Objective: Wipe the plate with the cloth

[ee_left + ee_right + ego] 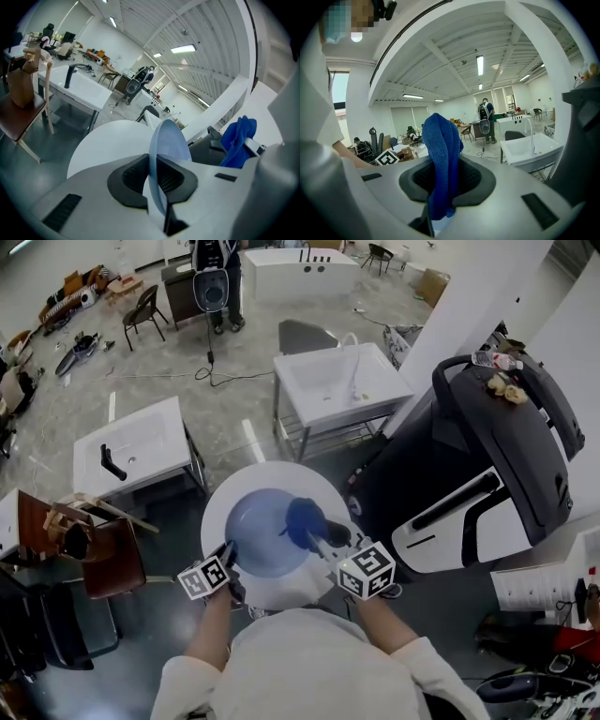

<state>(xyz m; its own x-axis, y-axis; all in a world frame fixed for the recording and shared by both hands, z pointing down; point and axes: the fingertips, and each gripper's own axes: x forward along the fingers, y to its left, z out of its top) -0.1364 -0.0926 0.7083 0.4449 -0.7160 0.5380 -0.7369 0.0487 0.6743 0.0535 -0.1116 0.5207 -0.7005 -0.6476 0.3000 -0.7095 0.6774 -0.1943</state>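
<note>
Head view, plate: My left claw [228,554] holds the blue plate [258,532] by its near-left rim over the round white tabletop [272,470], so its face is free for wiping.
Head view, cloth: My right claw [323,545] brings the dark blue cloth [305,519] over the plate's right side. I cannot tell if they touch.
Left claw view, grip: The jaws are pressed onto the plate's thin edge, and the plate [165,145] stands tilted on its side.
Left claw view, material: The plate is smooth, glossy and shallow, probably slippery, so I judge it needs a firm pinch.
Right claw view, grip: The jaws pinch a fold of the cloth [443,159].
Right claw view, texture: The cloth is a soft, knitted weave, bunched into a pad ahead of the jaws.
</note>
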